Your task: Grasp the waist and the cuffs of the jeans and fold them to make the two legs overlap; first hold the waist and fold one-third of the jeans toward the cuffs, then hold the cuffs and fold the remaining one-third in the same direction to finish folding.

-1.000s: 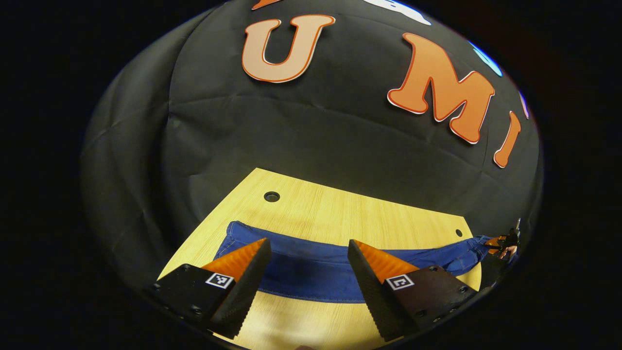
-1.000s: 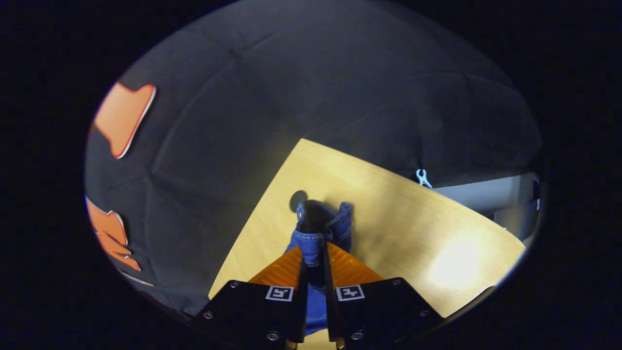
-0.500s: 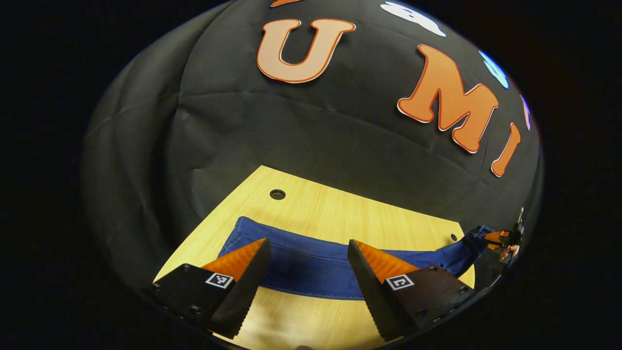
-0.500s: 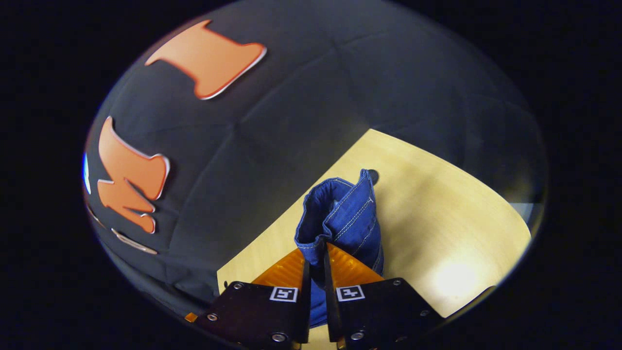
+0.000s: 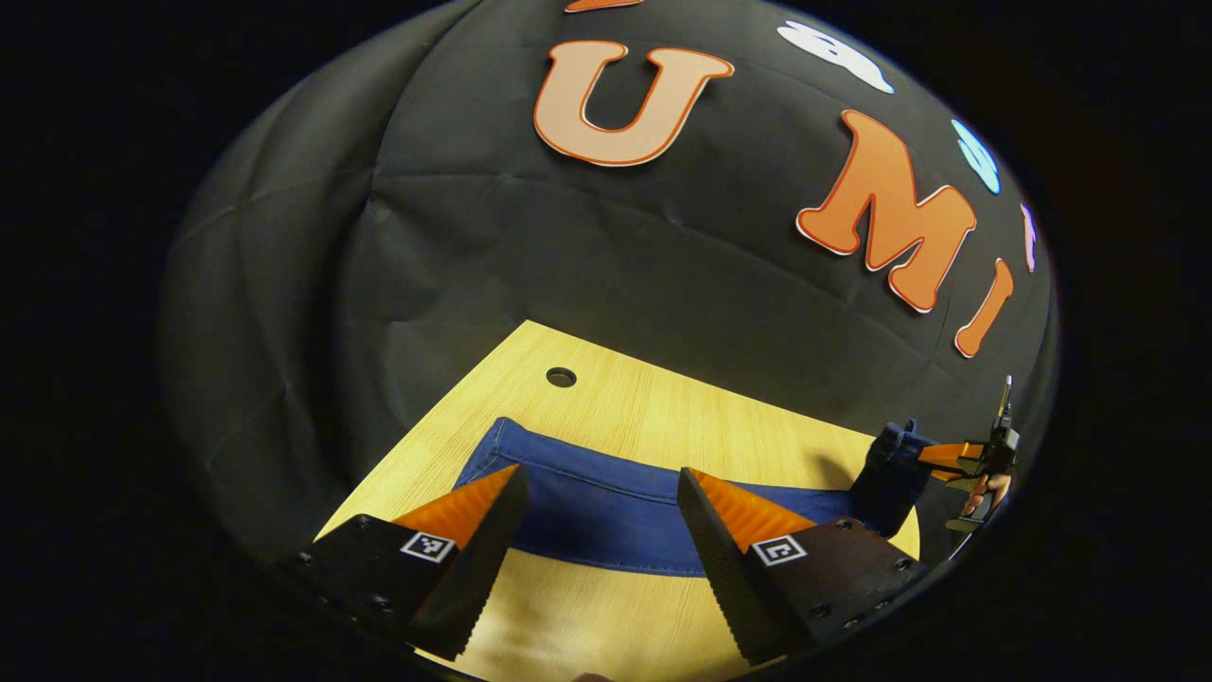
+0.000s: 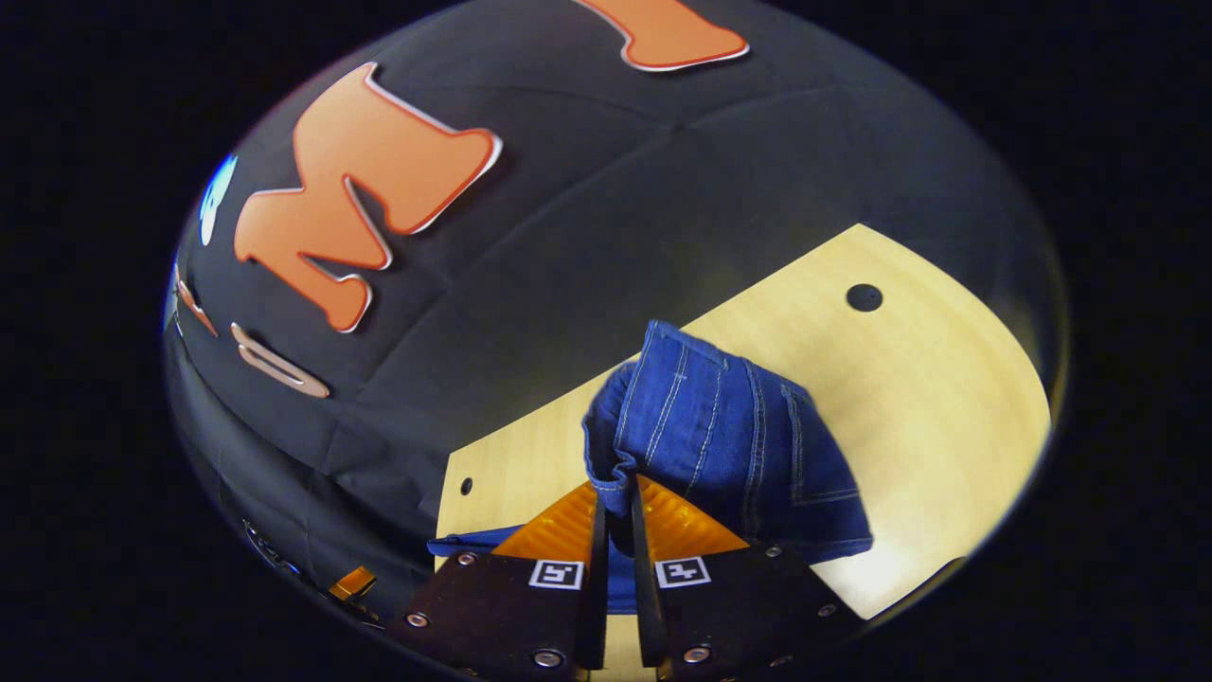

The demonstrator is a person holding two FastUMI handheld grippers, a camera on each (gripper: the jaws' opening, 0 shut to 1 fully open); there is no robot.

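Blue jeans (image 5: pixel 606 511) lie flat across the wooden table (image 5: pixel 663 407) in the left gripper view. My left gripper (image 5: pixel 599 471) hovers open above their near part, fingers wide apart and touching nothing. At the far right, the right gripper (image 5: pixel 933 457) holds the jeans' end (image 5: pixel 885 474) raised off the table. In the right gripper view, my right gripper (image 6: pixel 615 485) is shut on a stitched hem of the jeans (image 6: pixel 729 436). The fabric bunches and folds over just beyond the fingertips. I cannot tell whether that end is the waist or the cuffs.
The table has a round hole (image 5: pixel 561 377) near its far left corner, and another hole (image 6: pixel 864 297) shows in the right gripper view. The black cloth wall stands close behind the table's far edge. Bare wood (image 6: pixel 928 379) lies to the right of the lifted fabric.
The right gripper has lifted its end of the jeans off the table and swung it round, carrying it inward over the table. The left gripper stays open and has barely shifted.
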